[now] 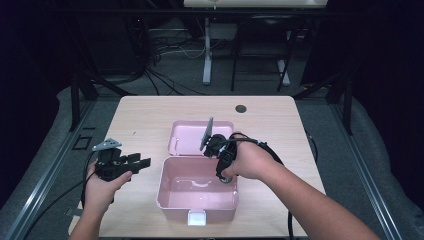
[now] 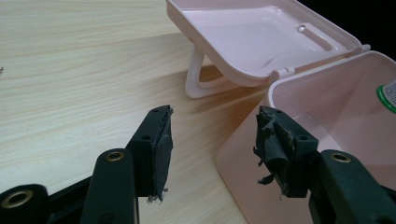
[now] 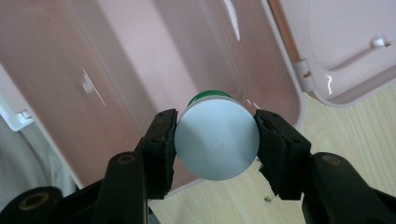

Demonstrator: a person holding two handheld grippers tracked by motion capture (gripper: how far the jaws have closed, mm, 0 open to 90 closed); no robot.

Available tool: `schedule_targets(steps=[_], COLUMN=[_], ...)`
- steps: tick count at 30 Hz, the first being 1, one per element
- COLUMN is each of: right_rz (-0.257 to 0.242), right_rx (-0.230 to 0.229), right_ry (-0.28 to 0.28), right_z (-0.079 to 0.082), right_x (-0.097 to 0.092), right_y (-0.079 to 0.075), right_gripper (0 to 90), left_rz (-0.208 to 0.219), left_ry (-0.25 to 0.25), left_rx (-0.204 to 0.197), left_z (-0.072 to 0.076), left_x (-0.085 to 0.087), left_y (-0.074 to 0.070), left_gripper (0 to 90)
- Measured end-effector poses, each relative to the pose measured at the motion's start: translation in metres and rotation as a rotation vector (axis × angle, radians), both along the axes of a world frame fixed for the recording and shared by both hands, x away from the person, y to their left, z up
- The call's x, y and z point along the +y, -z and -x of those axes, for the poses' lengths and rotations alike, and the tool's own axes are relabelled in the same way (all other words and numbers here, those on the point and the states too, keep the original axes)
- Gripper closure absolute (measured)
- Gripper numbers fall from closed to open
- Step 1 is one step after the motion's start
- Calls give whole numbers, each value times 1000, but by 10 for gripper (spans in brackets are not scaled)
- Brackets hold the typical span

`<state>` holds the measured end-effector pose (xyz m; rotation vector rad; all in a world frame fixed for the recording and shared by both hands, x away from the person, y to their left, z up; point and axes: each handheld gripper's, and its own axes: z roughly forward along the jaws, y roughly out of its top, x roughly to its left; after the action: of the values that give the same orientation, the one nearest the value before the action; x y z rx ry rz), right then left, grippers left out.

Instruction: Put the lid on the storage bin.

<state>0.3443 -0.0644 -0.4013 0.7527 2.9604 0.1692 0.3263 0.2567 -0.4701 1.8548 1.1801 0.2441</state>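
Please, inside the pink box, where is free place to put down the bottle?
The pink box floor is bare from its left wall to the middle. The right side is crowded: the right gripper holds the bottle there, above the box.

The table is being seen as pale wood-grain laminate, smooth and matt, with fine streaks running along it in the left gripper view. The pink box and its opened lid are being read as moulded plastic, glossy, with bright highlights being thrown off the inner walls. The container is being shown with a flat, matt pale-grey end face and a green band behind it; the material is looking like plastic. The pads of the left gripper are being recorded as black rubbery facing, rough and frayed at the edges. The jaw bodies are appearing as matt black plastic with brass-coloured metal inserts.
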Motion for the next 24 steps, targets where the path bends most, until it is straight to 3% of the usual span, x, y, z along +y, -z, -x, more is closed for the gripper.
schedule_targets(steps=[9,24], right_rz=[23,49], right_rx=[1,13], right_ry=[-83,-154], right_z=[3,5], right_x=[5,10], right_y=[14,34], right_gripper=[500,500], left_rz=[0,-4], left_ry=[-1,-3], left_rx=[0,6], left_z=[0,-1], left_x=[0,0], left_y=[0,1], left_gripper=[457,457])
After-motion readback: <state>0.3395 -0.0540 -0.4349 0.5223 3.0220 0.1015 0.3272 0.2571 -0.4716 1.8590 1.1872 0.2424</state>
